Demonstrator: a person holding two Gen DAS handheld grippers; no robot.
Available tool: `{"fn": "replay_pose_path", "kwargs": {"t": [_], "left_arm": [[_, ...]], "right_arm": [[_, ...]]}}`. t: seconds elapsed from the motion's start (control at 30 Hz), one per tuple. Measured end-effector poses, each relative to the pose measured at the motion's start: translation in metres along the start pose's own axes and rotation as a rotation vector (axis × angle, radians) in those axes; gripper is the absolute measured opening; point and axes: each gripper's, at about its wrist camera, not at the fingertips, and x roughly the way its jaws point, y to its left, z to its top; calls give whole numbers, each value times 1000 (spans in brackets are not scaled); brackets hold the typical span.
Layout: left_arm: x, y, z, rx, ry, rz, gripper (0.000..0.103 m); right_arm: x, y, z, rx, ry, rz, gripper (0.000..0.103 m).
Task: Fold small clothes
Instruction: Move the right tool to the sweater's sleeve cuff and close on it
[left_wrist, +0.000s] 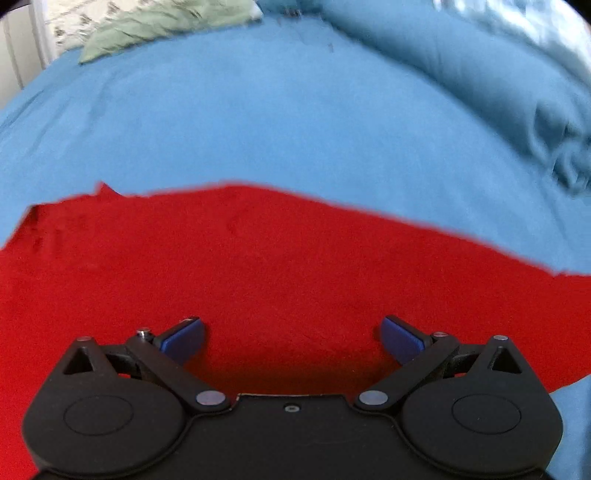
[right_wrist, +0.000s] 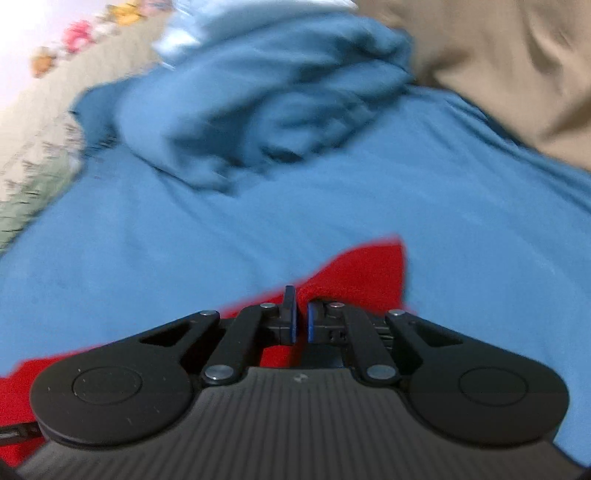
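A red garment lies spread flat on a blue bedsheet. My left gripper hovers over its near part, jaws wide open and empty. In the right wrist view, my right gripper is shut on a corner of the red garment, with red cloth bunched between the blue pads. The rest of the garment trails down to the lower left under the gripper.
A bunched blue blanket lies ahead of the right gripper and shows at the right in the left wrist view. A tan pillow sits at the upper right. A green patterned cloth lies at the far edge.
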Motion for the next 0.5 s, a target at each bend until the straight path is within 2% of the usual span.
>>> {"fn": "replay_pose_path", "kwargs": {"t": [0.13, 0.23, 0.27, 0.33, 0.43, 0.5], "left_arm": [[-51, 35, 3, 4, -68, 29, 103], [-87, 74, -5, -20, -92, 52, 103], [-97, 89, -10, -36, -93, 67, 103], [-112, 121, -22, -68, -85, 96, 103], [-126, 168, -44, -107, -77, 173, 103], [-131, 195, -59, -132, -65, 211, 103]], "right_arm": [[-42, 77, 19, -75, -44, 225, 21], [-64, 151, 8, -167, -43, 423, 21], [-67, 179, -3, -194, -17, 499, 21], [-63, 225, -28, -238, 38, 593, 21], [-47, 290, -90, -333, 160, 664, 20], [-33, 326, -140, -437, 233, 674, 20]]}}
